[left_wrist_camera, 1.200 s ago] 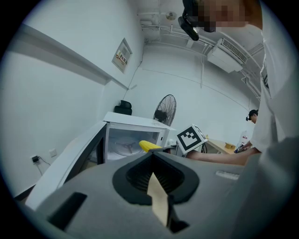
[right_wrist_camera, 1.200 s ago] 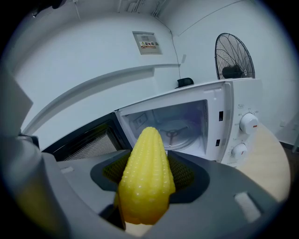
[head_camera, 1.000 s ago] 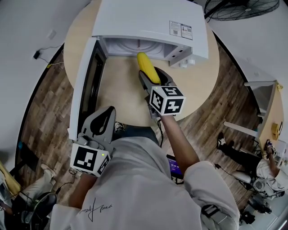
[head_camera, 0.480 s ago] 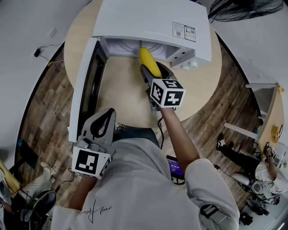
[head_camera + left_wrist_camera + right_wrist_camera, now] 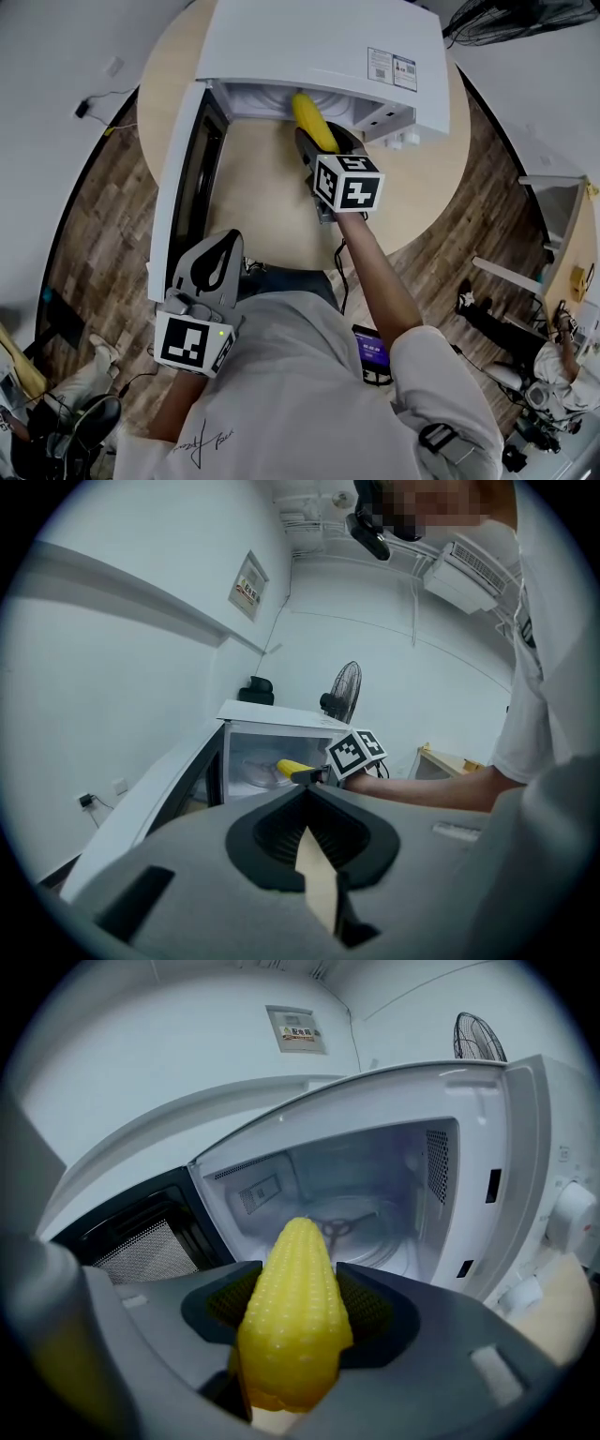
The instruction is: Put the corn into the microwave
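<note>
Step in hand: carrying in, by my reading. The corn (image 5: 292, 1321) points tip-first at the open microwave (image 5: 309, 47), and its far end is at the mouth of the cavity, about level with the front edge.
Right hand-held gripper (image 5: 328, 150): pinching the corn by its thick near end, one jaw on each side, with the cob sticking out far past the jaw tips.
Left hand-held gripper (image 5: 216, 253): jaws pressed together with nothing between them, held low and near the person's body, well apart from the microwave.
Door (image 5: 178, 178): swung wide to the left, so the opening is free.
Where the corn should go: the glass turntable (image 5: 361, 1232) on the cavity floor looks bare.
Next move, as I judge it: push farther in, lower the cob onto the turntable, spread the jaws, and draw straight back out. The cavity's right wall and top edge are close, so the approach should stay centred and low.
Left to do: release not yet made, and the door not yet shut.
Tabletop (image 5: 262, 187): round, pale wood. It carries the microwave at its far side and is bare in front of it.
Floor (image 5: 94, 216): dark wood planks.
Room: white walls, a notice (image 5: 296, 1027) on the wall, and a standing fan (image 5: 345, 688) beyond the microwave.
</note>
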`<state>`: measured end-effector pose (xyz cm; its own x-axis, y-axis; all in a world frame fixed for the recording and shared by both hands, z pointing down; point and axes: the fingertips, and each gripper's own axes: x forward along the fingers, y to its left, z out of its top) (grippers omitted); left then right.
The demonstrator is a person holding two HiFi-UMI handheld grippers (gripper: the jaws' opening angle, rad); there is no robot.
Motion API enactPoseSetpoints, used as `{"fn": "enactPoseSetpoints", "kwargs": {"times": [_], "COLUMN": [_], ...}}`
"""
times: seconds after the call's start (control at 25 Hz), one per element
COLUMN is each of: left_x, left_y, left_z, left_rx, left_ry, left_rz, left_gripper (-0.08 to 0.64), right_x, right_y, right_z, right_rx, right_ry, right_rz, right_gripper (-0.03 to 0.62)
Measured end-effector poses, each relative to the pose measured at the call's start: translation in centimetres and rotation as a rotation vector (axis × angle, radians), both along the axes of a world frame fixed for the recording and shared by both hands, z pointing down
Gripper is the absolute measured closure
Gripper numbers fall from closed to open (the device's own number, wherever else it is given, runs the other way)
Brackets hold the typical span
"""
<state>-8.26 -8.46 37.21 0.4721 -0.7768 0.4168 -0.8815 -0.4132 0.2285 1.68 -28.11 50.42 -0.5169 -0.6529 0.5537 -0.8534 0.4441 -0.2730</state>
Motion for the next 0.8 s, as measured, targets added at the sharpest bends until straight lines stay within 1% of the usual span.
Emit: {"fn": "enactPoseSetpoints", "kwargs": {"times": [0.4, 0.68, 0.8], "left_x": [-0.1, -0.1, -0.1], "left_y": [-0.7, -1.0, -1.2], "left_z": [0.0, 0.3, 0.2], "left_rx": [-0.01, -0.023, -0.028], "left_ry": [-0.014, -0.032, -0.019], "left_rz": [-0.023, -0.024, -0.03], "left_gripper": [0.571, 0.571, 0.571], "right_x": [-0.7, -0.9, -1.0], "right_y": [-1.9, -3.3, -3.9], "right_z": [0.9, 1.2, 1.4], "right_rx": [0.008, 0.026, 0.032], "right_ry": [0.02, 0.025, 0.026], "right_rz": [-0.012, -0.006, 0.001], "right_gripper": [0.332, 0.332, 0.333]}}
